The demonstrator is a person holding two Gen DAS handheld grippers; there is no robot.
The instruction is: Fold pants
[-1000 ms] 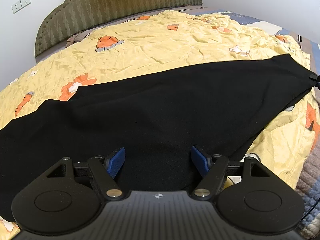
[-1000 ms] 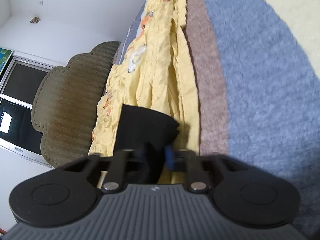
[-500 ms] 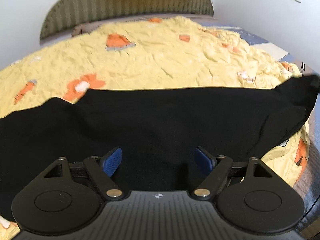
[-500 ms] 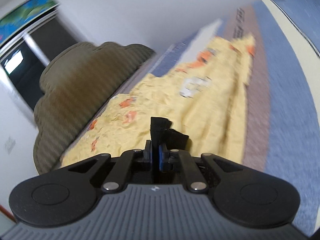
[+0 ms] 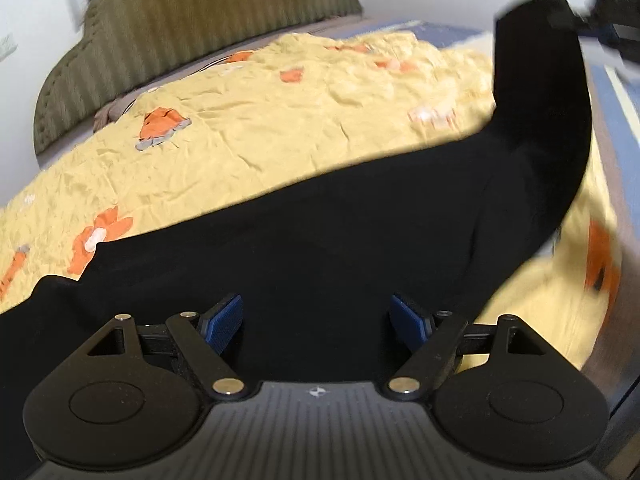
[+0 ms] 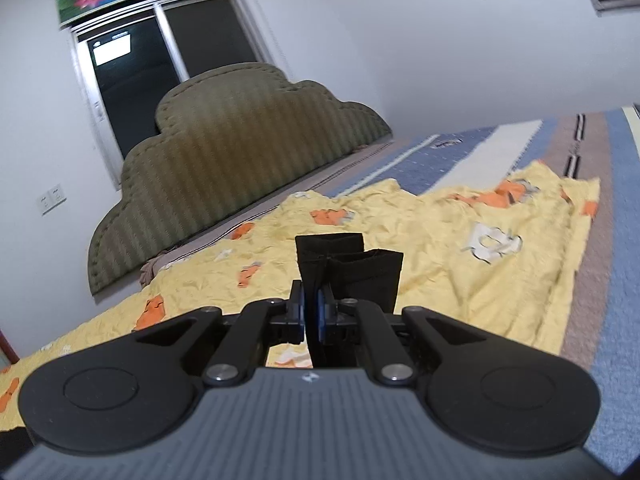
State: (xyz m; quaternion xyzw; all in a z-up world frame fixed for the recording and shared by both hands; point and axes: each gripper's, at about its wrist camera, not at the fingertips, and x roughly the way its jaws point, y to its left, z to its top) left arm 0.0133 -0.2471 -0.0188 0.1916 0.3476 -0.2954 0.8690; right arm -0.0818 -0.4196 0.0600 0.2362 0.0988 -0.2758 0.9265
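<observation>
Jaws first: right gripper is clamped tight on the cuff end of the pants, black fabric sticking up past the blue pads. Left gripper has its jaws spread wide over the middle of the garment, nothing pinched between them as far as I can see.

Pants lie just ahead of the left jaws, running off to both sides across the yellow quilt. To the right of those jaws the leg end rises off the bed in a curve up to the right gripper at the top corner of the left wrist view.

My read: I'm in the first lengthwise fold, leg end lifted, not yet laid down. Next move likely calls for carrying the cuffs across toward the other end of the pants, with the left jaws pinning or staying clear of the crease line. Risk: the hanging layers twist or land skewed.

Surface: soft, wrinkled quilt with orange prints, striped blanket beyond its right edge. Farther out: padded olive headboard, dark window, white walls.
</observation>
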